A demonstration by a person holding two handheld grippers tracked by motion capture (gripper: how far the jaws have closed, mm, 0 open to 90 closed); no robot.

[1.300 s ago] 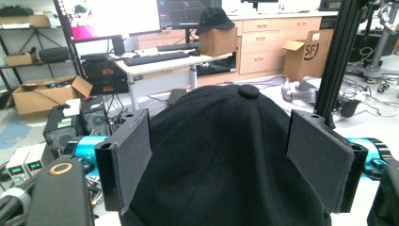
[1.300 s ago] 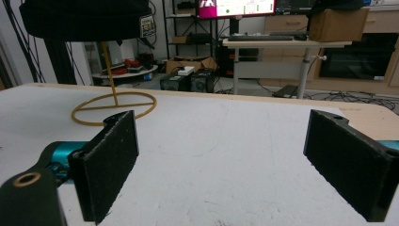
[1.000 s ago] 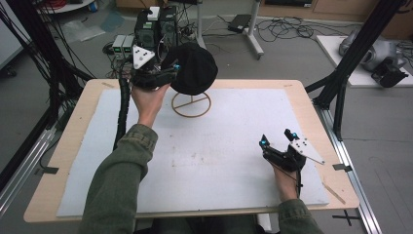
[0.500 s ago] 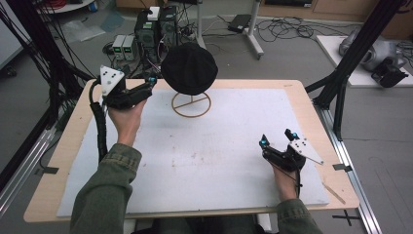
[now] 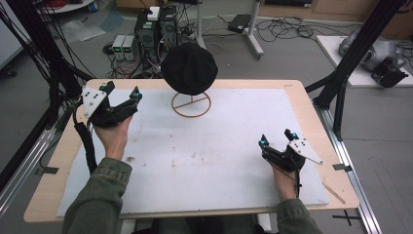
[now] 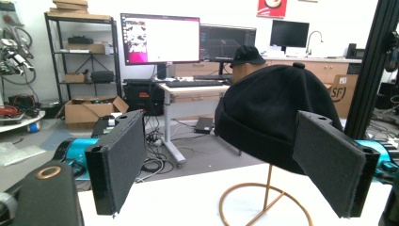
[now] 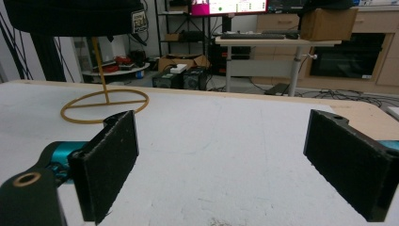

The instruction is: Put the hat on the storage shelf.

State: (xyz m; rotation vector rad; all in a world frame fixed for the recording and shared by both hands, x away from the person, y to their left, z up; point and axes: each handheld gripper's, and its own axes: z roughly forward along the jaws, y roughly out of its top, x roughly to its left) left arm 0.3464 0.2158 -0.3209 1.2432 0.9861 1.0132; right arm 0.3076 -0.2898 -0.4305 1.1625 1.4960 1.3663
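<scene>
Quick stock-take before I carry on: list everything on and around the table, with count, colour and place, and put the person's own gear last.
Beanie: one, black, sitting on top of the stand at the far middle of the table.
Stand: one, gold wire with a ring base, on the white mat under the beanie.
Mat: one, white, covering most of the table.
Table: one, light wood, edges showing around the mat.
Computer boxes: a few, dark and grey, on the floor beyond the table.
Left gripper: one, black, open, left of the stand, apart from the beanie.
Right gripper: one, black, open, near right of the mat.
</scene>
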